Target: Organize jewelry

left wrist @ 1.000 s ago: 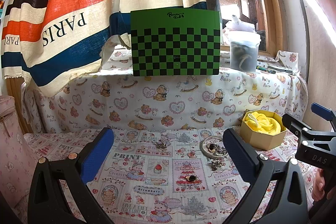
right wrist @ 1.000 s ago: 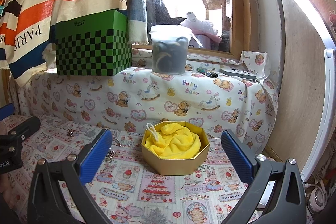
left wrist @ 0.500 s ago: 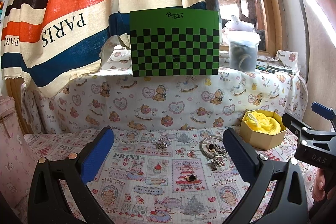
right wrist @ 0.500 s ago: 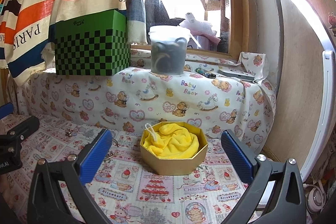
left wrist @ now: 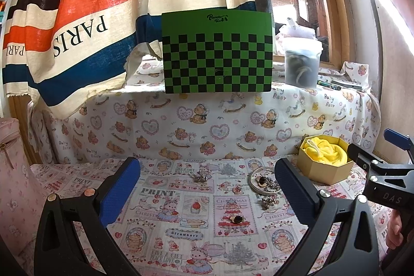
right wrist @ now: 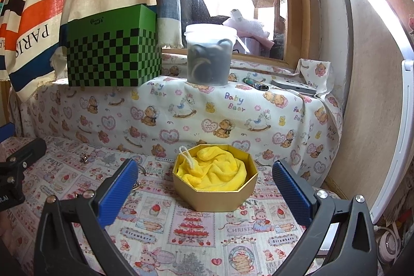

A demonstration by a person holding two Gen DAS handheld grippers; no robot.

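Loose jewelry lies on the printed cloth: a gold ring with a dark stone [left wrist: 236,219], a silver bangle [left wrist: 262,180] around small pieces, a sparkly brooch [left wrist: 269,201] and a small cluster [left wrist: 201,176]. A gold octagonal box [right wrist: 214,188] lined with yellow cloth [right wrist: 213,170] stands at the right; it also shows in the left wrist view [left wrist: 324,163]. My left gripper [left wrist: 207,188] is open and empty, above the jewelry. My right gripper [right wrist: 204,185] is open and empty, in front of the box.
A green checkered box [left wrist: 217,53] and a lidded plastic tub [left wrist: 301,64] stand on the cloth-covered ledge behind. A striped curtain [left wrist: 77,17] hangs at the left. A pink bag [left wrist: 13,172] is at the left edge. A wall panel [right wrist: 375,107] is at the right.
The right wrist view has shifted slightly, the box sitting a little farther off. The left gripper has barely moved. Both stay open.
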